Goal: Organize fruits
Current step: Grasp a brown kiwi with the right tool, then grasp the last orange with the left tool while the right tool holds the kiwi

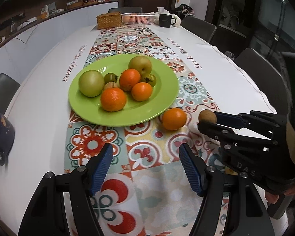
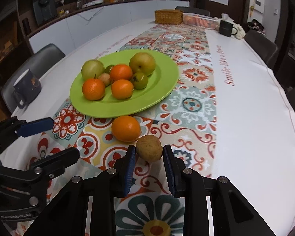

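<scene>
A green plate (image 1: 159, 106) (image 2: 159, 96) on the patterned runner holds several fruits: oranges, two pale green apples, small green fruits. A loose orange (image 1: 174, 118) (image 2: 125, 128) lies on the runner just off the plate's near rim. My right gripper (image 2: 149, 153) is shut on a small brown fruit (image 2: 149, 150) (image 1: 207, 116) beside that orange; this gripper also shows in the left wrist view (image 1: 208, 121). My left gripper (image 1: 145, 157) is open and empty, low over the runner in front of the plate; it also shows in the right wrist view (image 2: 65, 137).
A dark mug (image 1: 0, 135) (image 2: 27, 86) stands at the table's left edge. At the far end are a wicker box (image 1: 108, 20), a white basket (image 1: 137, 18) and a black mug (image 1: 166, 20). Chairs stand around the table.
</scene>
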### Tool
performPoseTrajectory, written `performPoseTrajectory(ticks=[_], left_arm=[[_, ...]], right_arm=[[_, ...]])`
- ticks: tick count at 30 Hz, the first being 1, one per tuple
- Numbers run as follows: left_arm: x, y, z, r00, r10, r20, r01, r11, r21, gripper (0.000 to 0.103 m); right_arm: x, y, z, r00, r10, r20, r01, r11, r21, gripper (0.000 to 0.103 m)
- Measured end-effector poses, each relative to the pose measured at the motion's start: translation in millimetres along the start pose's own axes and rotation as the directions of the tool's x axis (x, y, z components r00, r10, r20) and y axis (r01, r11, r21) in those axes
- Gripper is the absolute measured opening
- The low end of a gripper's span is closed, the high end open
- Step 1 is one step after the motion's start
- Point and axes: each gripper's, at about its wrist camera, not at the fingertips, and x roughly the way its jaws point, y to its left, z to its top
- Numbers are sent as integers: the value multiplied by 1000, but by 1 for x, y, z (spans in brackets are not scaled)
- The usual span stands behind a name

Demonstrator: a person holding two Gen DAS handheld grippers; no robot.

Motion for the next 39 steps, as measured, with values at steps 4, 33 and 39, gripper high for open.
performPoseTrajectory(ticks=[4,33,39], left_arm=[[3,-10,6,1000,-25,13,26,1000,-9,69],[63,-41,36,996,5,-84,-12,997,-73,40],[55,-43,32,997,-15,-76,10,998,-60,40]], right_arm=[[-12,-9,-3,999,-23,36,22,1000,14,30],[-25,-50,-17,994,-45,100,35,995,98,30],[-26,-50,-17,994,-36,102,25,995,101,30]])
